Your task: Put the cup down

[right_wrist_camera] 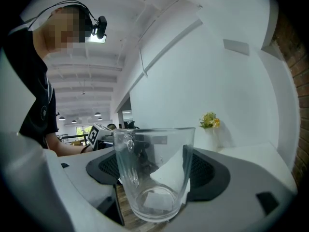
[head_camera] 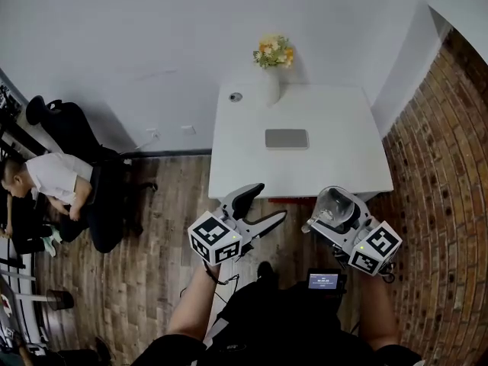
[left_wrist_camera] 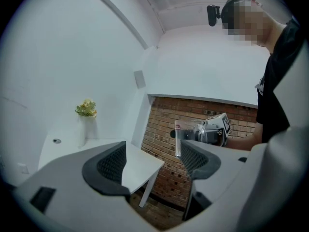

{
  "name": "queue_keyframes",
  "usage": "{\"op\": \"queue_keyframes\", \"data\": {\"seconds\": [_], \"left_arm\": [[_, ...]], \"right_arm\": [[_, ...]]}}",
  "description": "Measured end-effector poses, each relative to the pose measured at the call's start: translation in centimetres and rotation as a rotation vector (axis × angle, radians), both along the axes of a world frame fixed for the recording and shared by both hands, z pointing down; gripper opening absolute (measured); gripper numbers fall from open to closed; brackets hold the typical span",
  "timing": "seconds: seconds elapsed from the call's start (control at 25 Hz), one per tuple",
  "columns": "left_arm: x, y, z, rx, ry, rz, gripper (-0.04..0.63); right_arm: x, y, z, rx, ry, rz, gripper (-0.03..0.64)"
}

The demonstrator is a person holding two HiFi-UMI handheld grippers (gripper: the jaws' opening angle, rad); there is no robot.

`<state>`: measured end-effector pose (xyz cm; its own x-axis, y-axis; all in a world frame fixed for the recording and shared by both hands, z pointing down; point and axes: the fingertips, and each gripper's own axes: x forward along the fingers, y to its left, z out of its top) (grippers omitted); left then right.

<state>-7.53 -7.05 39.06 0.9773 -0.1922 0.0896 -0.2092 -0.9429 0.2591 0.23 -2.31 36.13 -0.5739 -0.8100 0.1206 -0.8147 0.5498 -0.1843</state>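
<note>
cup in right gripper, mouth seemingly up

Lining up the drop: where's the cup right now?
The clear cup is clamped in the right tongs, low right in the head view, in the air by the white table's near edge.

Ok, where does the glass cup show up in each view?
Head view: cup right of centre, just below the middle.
Left gripper view: cup right of centre, against the brick wall.
Right gripper view: cup at bottom centre, gripped between the jaws.
Shared landmark: the flowers, visible in all three.
</note>
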Motion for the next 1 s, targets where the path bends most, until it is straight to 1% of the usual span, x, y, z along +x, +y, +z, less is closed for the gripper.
{"op": "queue_keyframes", "data": {"seconds": [0.2, 0.56, 0.84, 1.0], "left_arm": [[0.3, -1.0, 0.6, -0.019, 0.004, 0.019, 0.354], [2.7, -1.7, 1.6, -0.038, -0.009, 0.034, 0.354], [5.7, -4.5, 1.7, -0.034, -0.027, -0.002, 0.354], [8.3, -6.2, 1.2, -0.025, -0.026, 0.008, 0.354]], "right_arm": [[0.2, -0.8, 0.1, -0.007, 0.002, 0.022, 0.377], [2.4, -1.8, 1.2, -0.022, -0.004, 0.025, 0.377], [5.0, -5.4, 1.3, 0.008, -0.012, -0.038, 0.377], [6.9, -8.0, 0.8, 0.040, -0.026, -0.081, 0.377]]}}
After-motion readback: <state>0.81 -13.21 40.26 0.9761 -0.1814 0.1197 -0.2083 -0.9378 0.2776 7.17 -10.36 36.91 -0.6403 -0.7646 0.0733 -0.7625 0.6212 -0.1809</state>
